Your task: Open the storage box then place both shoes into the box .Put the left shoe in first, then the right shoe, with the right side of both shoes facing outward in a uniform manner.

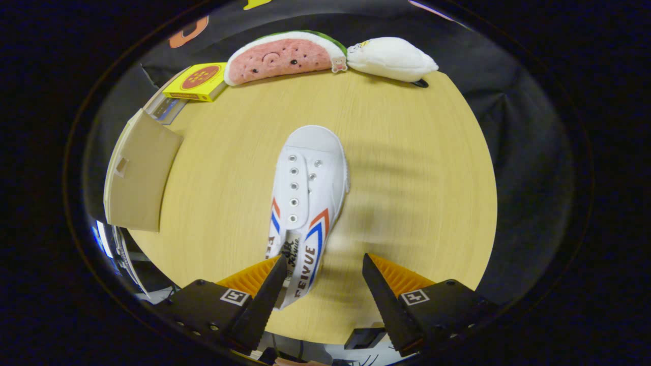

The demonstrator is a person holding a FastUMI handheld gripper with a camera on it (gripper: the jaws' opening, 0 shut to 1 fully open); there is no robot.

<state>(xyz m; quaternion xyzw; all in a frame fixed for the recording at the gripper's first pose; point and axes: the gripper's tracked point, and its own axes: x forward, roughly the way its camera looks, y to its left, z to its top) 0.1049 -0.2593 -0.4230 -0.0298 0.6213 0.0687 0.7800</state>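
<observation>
A white canvas shoe [307, 203] with red and blue stripes lies on the round wooden table [407, 178], toe pointing away from me. Its heel end sits between my fingers, close against the left finger [267, 295]. My gripper [323, 277] is open, with a wide gap between the shoe and the right finger [379, 290]. A beige cardboard storage box [140, 173] stands at the table's left edge, its flap or side panel facing me; I cannot tell whether it is open.
Along the far edge of the table lie a watermelon-slice plush [285, 56], a white plush [391, 58] and a yellow box [198, 81] stacked on a flat grey item. Bare tabletop stretches to the right of the shoe.
</observation>
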